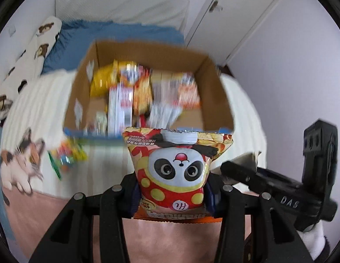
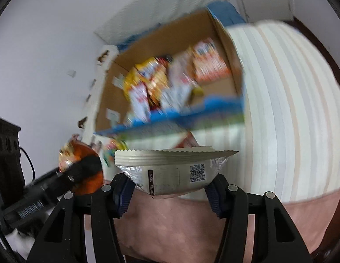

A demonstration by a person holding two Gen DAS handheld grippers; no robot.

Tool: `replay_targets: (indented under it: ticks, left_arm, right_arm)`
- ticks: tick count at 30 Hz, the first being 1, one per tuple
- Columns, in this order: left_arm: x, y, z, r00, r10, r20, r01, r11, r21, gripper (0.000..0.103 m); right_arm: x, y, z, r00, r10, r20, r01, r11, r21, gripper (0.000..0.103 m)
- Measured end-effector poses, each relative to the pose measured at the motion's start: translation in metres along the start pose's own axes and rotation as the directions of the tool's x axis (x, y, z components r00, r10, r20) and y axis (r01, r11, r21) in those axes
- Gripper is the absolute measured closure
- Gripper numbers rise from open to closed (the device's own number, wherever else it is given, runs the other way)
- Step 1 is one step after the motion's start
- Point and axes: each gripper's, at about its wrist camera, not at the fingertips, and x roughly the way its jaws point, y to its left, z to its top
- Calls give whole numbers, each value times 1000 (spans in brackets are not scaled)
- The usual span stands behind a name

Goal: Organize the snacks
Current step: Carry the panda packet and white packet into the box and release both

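Left wrist view, nearest: the left gripper [image 1: 173, 194] is closed on a panda-print snack bag [image 1: 176, 171], its blue pads pressing the bag's lower sides; the bag stands upright between the fingers, upside-down print at its bottom edge. To the right, the right gripper [image 1: 244, 173] appears from the side, a pale packet edge at its tip.

Right wrist view, nearest: the right gripper [image 2: 170, 191] grips a silver foil snack packet [image 2: 174, 171] with a QR code on its back, the pads touching both ends; the serrated top seal runs level above the fingers. At lower left the left gripper [image 2: 82, 171] shows blurred, with the orange-red bag at its tip.

Middle distance: a pink cover [image 1: 170, 236] lies beneath both tools, then a cream striped blanket [image 1: 38, 109]. A small colourful wrapper [image 1: 66, 157] lies on the blanket just before the box, at the left.

Beyond: an open cardboard box [image 1: 216, 92] sits on the blanket, holding several snack packs [image 1: 143, 92], yellow, white and orange, blurred.

Farthest: a blue sheet [image 1: 117, 30], a cat-print pillow [image 1: 38, 48], a white wall and a door [image 1: 242, 11].
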Motion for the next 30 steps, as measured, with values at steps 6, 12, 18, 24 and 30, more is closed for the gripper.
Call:
replay_targets:
  ticks: [6,12,18,24,30]
  left_arm:
    - [-11,7,73,994,55,95,-57,998,20,59]
    - [28,35,122,987,158,22,-159,987,20,59]
    - [88,68,130,957,274,-92,-272,962,36,59]
    - [146,105,125,929,267,-257,-282,959,-23,57]
    - [154,114,122,936,255,-244,-273,961,-46,5]
  right_arm:
    - [-35,29,66,995,-64,74,74,989,-129,43]
    - [-2,30,117,979,-202,-21,194,960,-203,43]
    - [55,6,133,939,-311,-149,273,934,-229,43]
    - [116,-20,136,880,-363,-307,320,930,-181,42]
    - [132,-24,136,866,-377,-328,333,925,-185,7]
